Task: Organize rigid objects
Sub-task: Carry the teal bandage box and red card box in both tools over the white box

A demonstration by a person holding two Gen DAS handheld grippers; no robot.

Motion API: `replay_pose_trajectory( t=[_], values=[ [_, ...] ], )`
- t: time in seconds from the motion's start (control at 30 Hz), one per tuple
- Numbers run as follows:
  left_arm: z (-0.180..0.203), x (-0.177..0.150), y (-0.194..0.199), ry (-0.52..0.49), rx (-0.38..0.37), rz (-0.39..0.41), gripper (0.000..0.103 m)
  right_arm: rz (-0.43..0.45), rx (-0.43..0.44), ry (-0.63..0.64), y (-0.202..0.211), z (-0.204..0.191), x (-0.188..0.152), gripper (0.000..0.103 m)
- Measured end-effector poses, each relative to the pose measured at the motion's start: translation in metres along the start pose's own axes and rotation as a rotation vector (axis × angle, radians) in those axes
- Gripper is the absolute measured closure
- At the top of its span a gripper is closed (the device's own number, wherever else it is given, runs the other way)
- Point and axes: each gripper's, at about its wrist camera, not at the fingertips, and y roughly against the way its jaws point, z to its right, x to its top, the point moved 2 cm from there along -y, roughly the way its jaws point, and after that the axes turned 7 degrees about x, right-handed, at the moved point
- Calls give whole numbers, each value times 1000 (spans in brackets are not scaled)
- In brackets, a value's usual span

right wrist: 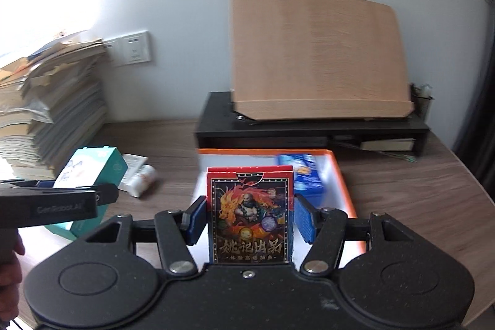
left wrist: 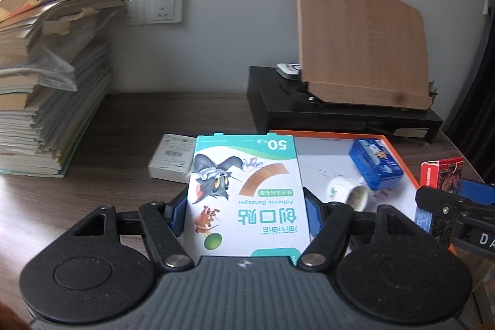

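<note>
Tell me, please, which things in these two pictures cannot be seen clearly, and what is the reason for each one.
- Bandage box: left wrist view, lower end hidden behind the gripper body.
- Card box: right wrist view, base hidden likewise; in the left view it is cut by the right gripper.
- Blue box in the orange tray: right view, print blurred.
- Small roll: right view, blurred, label unreadable.

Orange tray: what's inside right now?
Inside the orange tray, a blue box lies at the far right. The card deck in the right hand-held gripper hides the near middle of the white floor.
</note>
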Motion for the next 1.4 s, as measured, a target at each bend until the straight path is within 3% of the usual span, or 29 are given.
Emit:
replay_pose_trajectory(
  t=[0.23,0.53,1.4],
  values=[
    [57,-6,5,-59,-43,4,31,9,-53,-40,26,55,-12,32],
    [65,-5,2,-45,11,-1,31,37,-39,-80,42,94,-14,32],
    [69,-21,-10,-28,20,-65,31,-34,32,-48,11,78,-14,32]
  ],
)
